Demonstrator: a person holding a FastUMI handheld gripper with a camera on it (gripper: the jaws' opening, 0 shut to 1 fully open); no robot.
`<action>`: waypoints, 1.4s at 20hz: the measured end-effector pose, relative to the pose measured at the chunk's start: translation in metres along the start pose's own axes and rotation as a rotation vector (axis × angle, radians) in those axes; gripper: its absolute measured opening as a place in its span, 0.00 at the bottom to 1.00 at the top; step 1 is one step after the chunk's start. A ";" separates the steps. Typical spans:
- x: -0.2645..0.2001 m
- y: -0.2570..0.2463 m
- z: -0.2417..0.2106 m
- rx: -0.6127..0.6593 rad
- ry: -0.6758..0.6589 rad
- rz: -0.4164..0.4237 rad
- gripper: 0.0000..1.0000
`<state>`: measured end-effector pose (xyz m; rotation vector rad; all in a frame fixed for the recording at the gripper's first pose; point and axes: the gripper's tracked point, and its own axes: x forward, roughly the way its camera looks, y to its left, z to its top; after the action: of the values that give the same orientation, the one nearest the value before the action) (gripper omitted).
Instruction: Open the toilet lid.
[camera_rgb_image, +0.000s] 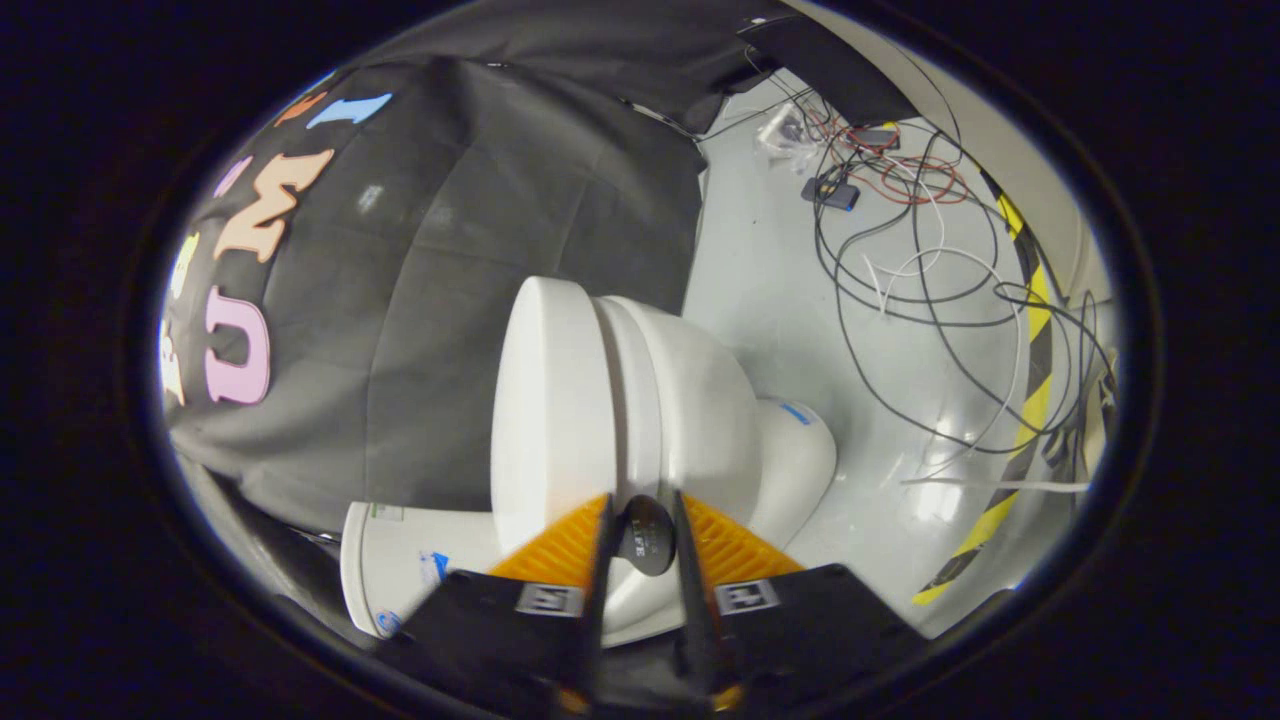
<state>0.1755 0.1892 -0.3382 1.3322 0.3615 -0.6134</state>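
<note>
Here, my hand-held gripper (642, 512) points at a white toilet (700, 400) that stands on the pale grey floor (790, 300), the view rolled so that the toilet lies sideways. The two fingers sit a narrow gap apart, and a small dark round piece (646, 535) shows in that gap; whether the fingers press on it or on the lid's edge I cannot tell. The toilet lid (545, 400) looks raised clear of the seat (640, 400), its smooth white face just ahead of the finger on one side, with the ring of the seat and the bowl (705, 420) beside it ahead of the other finger. The toilet's base (800, 450) spreads beyond the bowl, bearing a small blue mark. The white tank (400, 570) sits behind the lid, close to the black cloth wall (450, 250) of the booth. Well apart from the toilet, a loose tangle of black, white and red cables (900, 230) sprawls across the floor, and a strip of yellow-and-black hazard tape (1030, 400) runs along the floor's far edge beyond them.
</note>
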 end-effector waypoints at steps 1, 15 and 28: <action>0.001 0.000 -0.002 -0.006 0.010 -0.011 0.27; -0.041 0.075 0.007 -0.360 -0.135 -0.080 0.10; -0.088 0.180 -0.023 -0.466 -0.269 -0.164 0.10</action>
<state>0.2167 0.2503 -0.1503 0.7686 0.3681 -0.7801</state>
